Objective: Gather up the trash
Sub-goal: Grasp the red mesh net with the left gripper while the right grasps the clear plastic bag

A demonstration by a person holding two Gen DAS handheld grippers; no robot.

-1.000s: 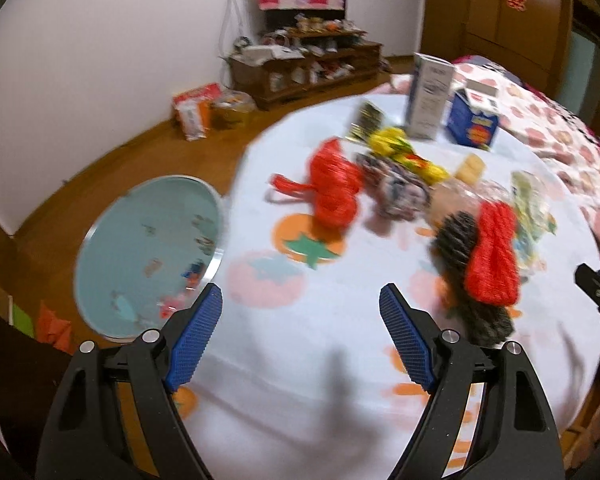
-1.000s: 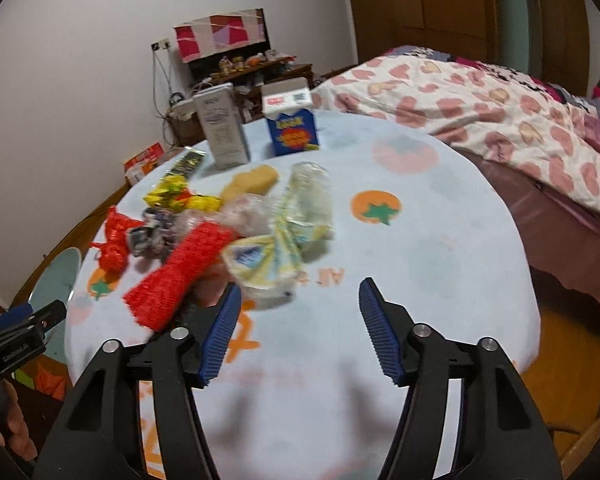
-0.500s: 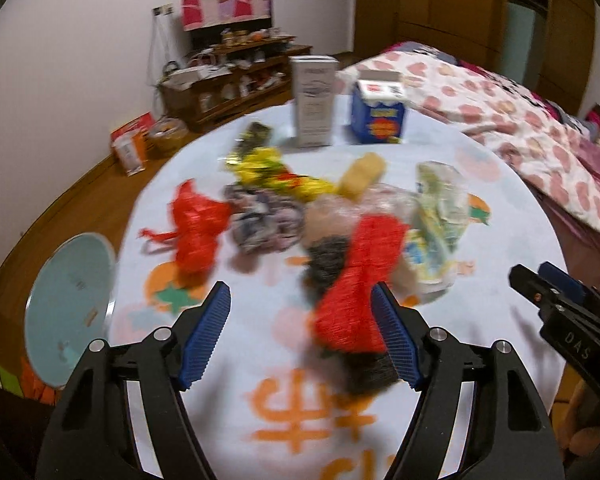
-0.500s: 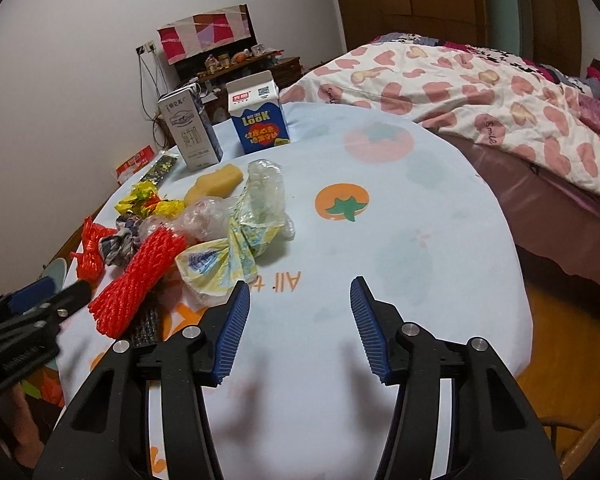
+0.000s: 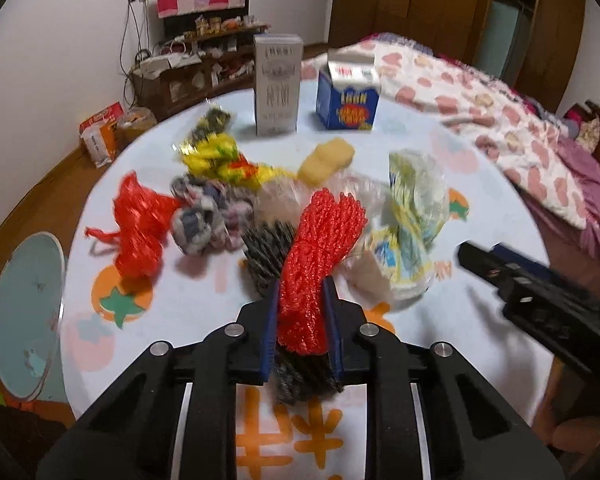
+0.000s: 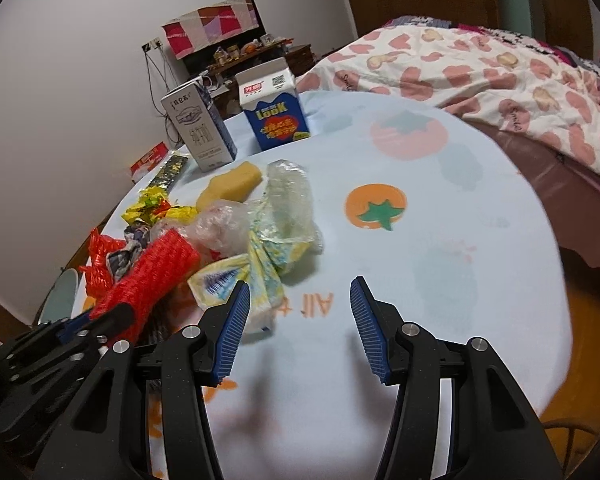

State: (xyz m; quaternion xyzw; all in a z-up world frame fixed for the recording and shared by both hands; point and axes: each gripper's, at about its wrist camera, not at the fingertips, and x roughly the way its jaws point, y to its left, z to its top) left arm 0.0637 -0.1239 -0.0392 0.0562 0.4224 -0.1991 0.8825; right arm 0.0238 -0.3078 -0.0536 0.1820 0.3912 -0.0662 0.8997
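Observation:
My left gripper (image 5: 301, 300) is shut on the near end of a red foam net sleeve (image 5: 320, 248), which lies over a black net sleeve (image 5: 266, 246) on the round table. The red sleeve also shows in the right wrist view (image 6: 152, 276), with the left gripper (image 6: 100, 318) closed on it. My right gripper (image 6: 296, 308) is open and empty above the tablecloth, just right of crumpled plastic wrappers (image 6: 260, 268). More trash lies behind: a red plastic bag (image 5: 140, 228), a grey cloth wad (image 5: 204, 220), yellow wrappers (image 5: 220, 160), clear bags (image 5: 416, 204).
A grey carton (image 5: 278, 84) and a blue milk carton (image 5: 348, 96) stand at the table's far side, with a yellow sponge (image 5: 326, 160) before them. A pale blue bin (image 5: 22, 312) stands on the floor at the left. A bed (image 6: 500, 76) lies to the right.
My left gripper moved right from the bin side to the trash pile and closed on the red net sleeve. My right gripper drifted slightly forward and stayed open.

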